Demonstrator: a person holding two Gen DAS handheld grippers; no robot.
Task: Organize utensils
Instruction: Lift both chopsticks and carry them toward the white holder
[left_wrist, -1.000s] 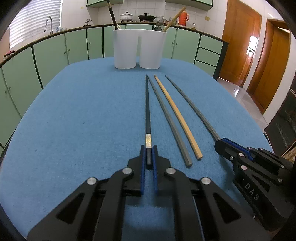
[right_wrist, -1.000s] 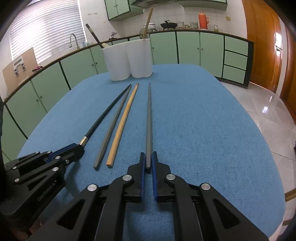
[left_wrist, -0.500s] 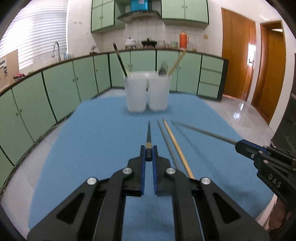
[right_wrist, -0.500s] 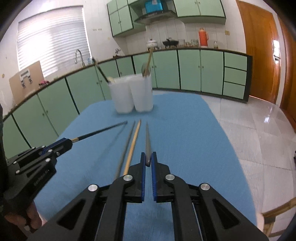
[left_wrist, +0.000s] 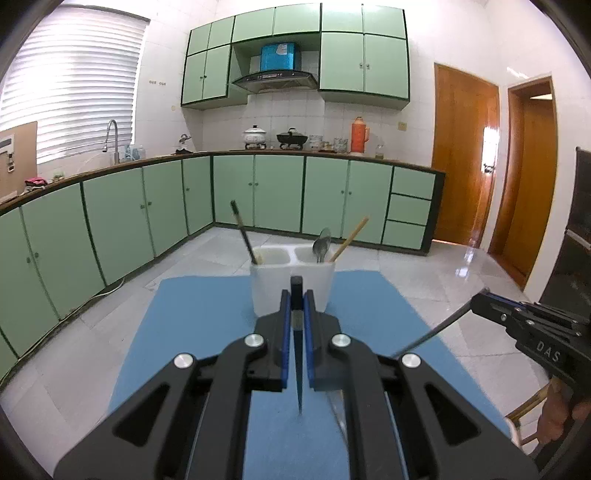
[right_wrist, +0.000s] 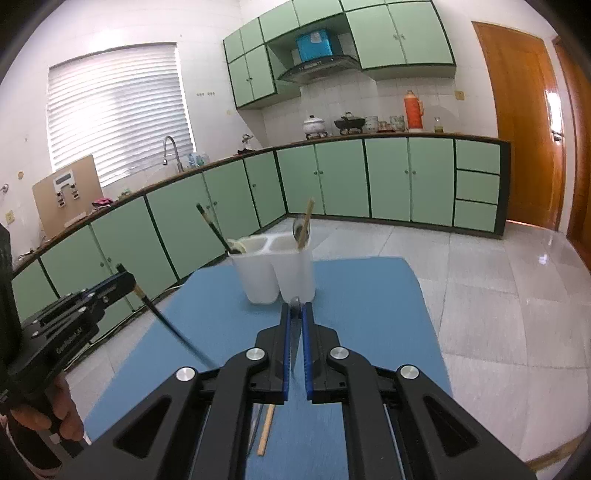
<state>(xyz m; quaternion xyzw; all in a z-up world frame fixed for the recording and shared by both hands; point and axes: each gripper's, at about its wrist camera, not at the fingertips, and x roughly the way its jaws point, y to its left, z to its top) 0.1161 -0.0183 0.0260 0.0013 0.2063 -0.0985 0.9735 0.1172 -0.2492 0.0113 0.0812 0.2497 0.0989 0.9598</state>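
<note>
The left gripper (left_wrist: 296, 295) has its jaws tight on a black chopstick (left_wrist: 298, 369), and the right gripper (right_wrist: 295, 314) has its jaws tight on a grey chopstick (right_wrist: 294, 343). Both sticks hang above the blue table (left_wrist: 192, 314). A white holder (right_wrist: 273, 273) with two cups stands near the far edge, with a spoon (right_wrist: 297, 227) and sticks inside. A tan chopstick (right_wrist: 266, 428) lies on the table, partly hidden under the right gripper.
</note>
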